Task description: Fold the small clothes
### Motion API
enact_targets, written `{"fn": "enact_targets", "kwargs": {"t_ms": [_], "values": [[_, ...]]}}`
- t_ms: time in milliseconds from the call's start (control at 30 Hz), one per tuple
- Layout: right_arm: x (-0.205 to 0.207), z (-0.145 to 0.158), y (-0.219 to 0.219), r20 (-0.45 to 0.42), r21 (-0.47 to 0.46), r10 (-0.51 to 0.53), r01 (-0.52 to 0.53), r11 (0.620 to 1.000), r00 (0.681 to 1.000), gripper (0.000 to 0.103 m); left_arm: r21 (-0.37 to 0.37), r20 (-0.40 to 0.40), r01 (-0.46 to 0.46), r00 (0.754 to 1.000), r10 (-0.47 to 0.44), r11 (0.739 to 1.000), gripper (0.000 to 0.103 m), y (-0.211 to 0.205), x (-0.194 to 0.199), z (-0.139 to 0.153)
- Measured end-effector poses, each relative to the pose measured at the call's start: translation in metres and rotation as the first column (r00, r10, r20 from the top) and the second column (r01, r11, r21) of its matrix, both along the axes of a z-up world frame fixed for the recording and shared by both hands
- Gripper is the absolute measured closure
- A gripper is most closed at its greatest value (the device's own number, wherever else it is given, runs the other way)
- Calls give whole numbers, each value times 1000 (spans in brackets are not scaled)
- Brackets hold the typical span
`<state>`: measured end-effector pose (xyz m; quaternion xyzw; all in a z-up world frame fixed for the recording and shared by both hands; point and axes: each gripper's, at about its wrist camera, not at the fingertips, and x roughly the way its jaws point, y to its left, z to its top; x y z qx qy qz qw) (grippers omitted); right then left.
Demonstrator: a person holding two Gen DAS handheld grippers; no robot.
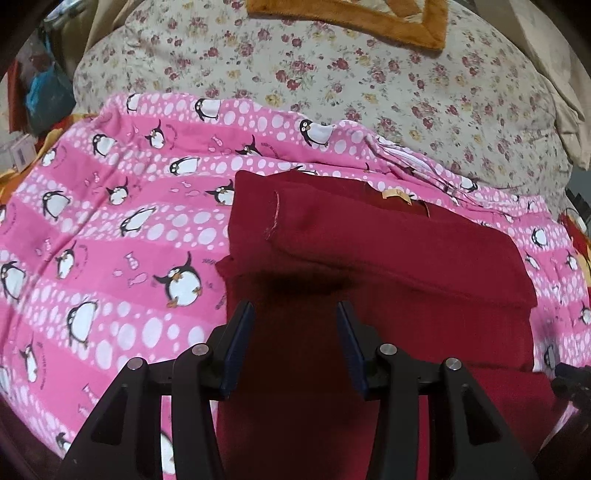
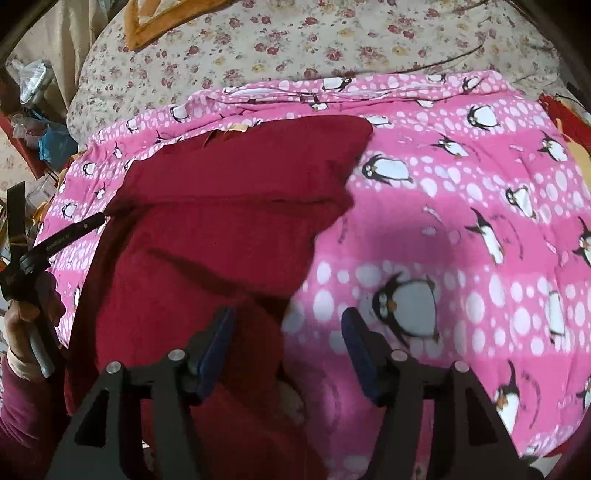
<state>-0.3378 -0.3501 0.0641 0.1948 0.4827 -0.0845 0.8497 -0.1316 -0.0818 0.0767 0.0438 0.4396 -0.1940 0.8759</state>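
Observation:
A dark red garment (image 1: 388,266) lies partly folded on a pink penguin-print blanket (image 1: 110,221), with a sleeve folded across its top and a small tan label (image 1: 397,195) near the collar. My left gripper (image 1: 295,314) is open and empty, hovering over the garment's lower part. In the right wrist view the red garment (image 2: 221,229) fills the left half on the pink blanket (image 2: 461,221). My right gripper (image 2: 288,321) is open and empty above the garment's right edge. The left gripper's handle (image 2: 59,240) and the hand holding it show at the far left.
A floral bedspread (image 1: 332,74) lies behind the blanket, with an orange-bordered cushion (image 1: 369,18) at the top. Clutter, including a blue bag (image 1: 44,92), sits beyond the bed's left edge. A red and yellow cloth (image 2: 565,118) lies at the right edge.

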Motion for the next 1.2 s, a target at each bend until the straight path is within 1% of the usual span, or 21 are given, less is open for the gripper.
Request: {"fn": "enact_targets", "kwargs": {"t_ms": [100, 200, 233, 300, 333, 400, 433, 567, 700, 800, 933, 1000, 1133, 1200], "values": [[-12, 2, 2, 2, 11, 3, -3, 1000, 1000, 36, 14, 1, 2, 1000, -2, 1000, 78, 7, -11, 0], [-27, 2, 6, 3, 18, 11, -11, 1000, 1000, 33, 16, -27, -4, 1000, 5, 1000, 78, 19, -26, -4], [-33, 2, 7, 0, 20, 15, -15, 1000, 1000, 32, 6, -45, -5, 999, 5, 1000, 78, 22, -32, -6], [-43, -1, 10, -12, 28, 28, -28, 999, 1000, 31, -35, -106, 3, 994, -7, 999, 78, 33, -46, -12], [-49, -2, 11, -18, 33, 39, -38, 999, 999, 31, -62, -144, 7, 989, -15, 998, 78, 40, -56, -15], [-60, -8, 14, -32, 44, 54, -53, 998, 998, 30, -89, -187, 2, 982, -19, 996, 78, 50, -72, -19], [-64, -11, 15, -41, 49, 60, -58, 997, 997, 30, -97, -200, 1, 980, -20, 995, 78, 55, -81, -20], [-79, -24, 22, -74, 86, 100, -94, 992, 992, 30, -112, -211, 1, 977, -24, 994, 78, 68, -111, -20], [-88, -37, 28, -80, 158, 141, -127, 979, 987, 30, -146, -247, -4, 968, -33, 989, 78, 77, -133, -22], [-92, -46, 35, -98, 155, 158, -142, 978, 982, 30, -145, -285, -6, 958, -36, 989, 78, 80, -143, -31], [-95, -50, 41, -93, 163, 171, -155, 974, 981, 30, -148, -348, -13, 937, -40, 989, 78, 84, -152, -46], [-93, -50, 40, -91, 169, 171, -154, 974, 981, 30, -146, -364, -21, 931, -34, 989, 78, 86, -152, -51], [-93, -50, 35, -75, 195, 158, -141, 971, 985, 30, -174, -400, -53, 916, -21, 983, 78, 95, -155, -56], [-94, -51, 35, -67, 199, 156, -140, 970, 985, 30, -185, -402, -73, 916, -8, 980, 78, 100, -158, -55]]}}
